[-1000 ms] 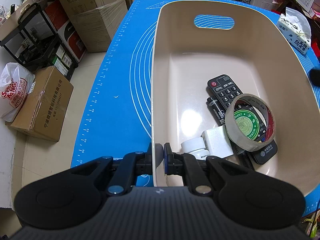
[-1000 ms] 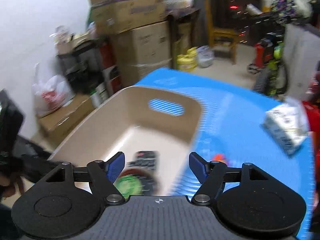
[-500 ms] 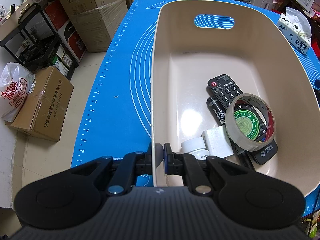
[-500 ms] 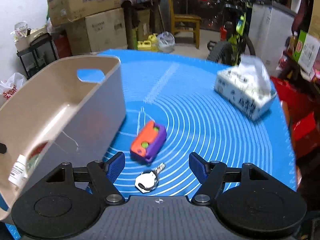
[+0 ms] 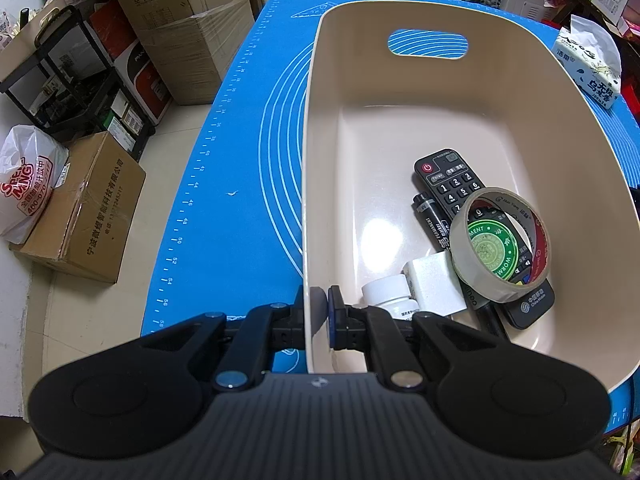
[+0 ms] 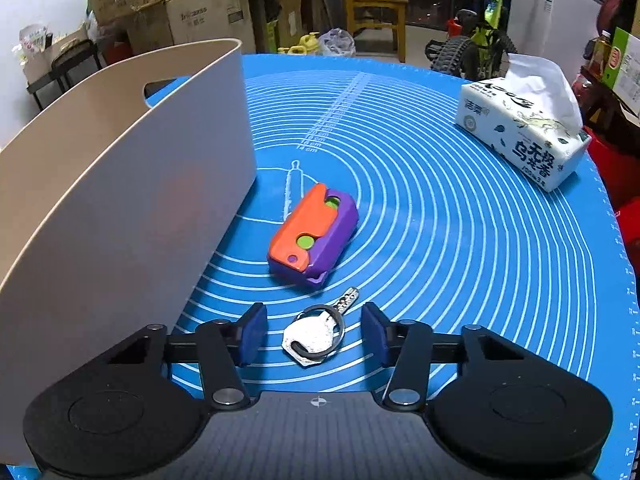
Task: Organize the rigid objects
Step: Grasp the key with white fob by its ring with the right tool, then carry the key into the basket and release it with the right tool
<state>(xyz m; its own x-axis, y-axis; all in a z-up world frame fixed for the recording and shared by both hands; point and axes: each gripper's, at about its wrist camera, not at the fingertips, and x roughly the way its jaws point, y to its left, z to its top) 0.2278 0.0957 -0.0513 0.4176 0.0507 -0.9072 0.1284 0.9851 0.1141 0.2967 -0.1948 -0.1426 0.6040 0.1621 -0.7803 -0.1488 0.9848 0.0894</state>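
My left gripper (image 5: 319, 307) is shut on the near left rim of a beige bin (image 5: 308, 184). Inside the bin lie a black remote (image 5: 448, 178), a black marker (image 5: 430, 220), a roll of clear tape (image 5: 460, 240), a white block (image 5: 434, 284) and a small white bottle (image 5: 386, 292). My right gripper (image 6: 314, 334) is open, low over the blue mat, with a silver key on a ring (image 6: 314, 332) lying between its fingers. An orange and purple toy (image 6: 312, 236) lies just beyond the key. The bin's outer wall (image 6: 120, 208) stands to the left.
A blue baking mat (image 6: 460, 220) covers the table. A tissue pack (image 6: 524, 136) sits at the far right of the mat and also shows in the left wrist view (image 5: 588, 68). Cardboard boxes (image 5: 84, 212), a black rack (image 5: 68, 80) and a bike stand on the floor around the table.
My right gripper has swung from over the bin to the right and down to the mat, and now straddles the key. My left gripper has not moved.
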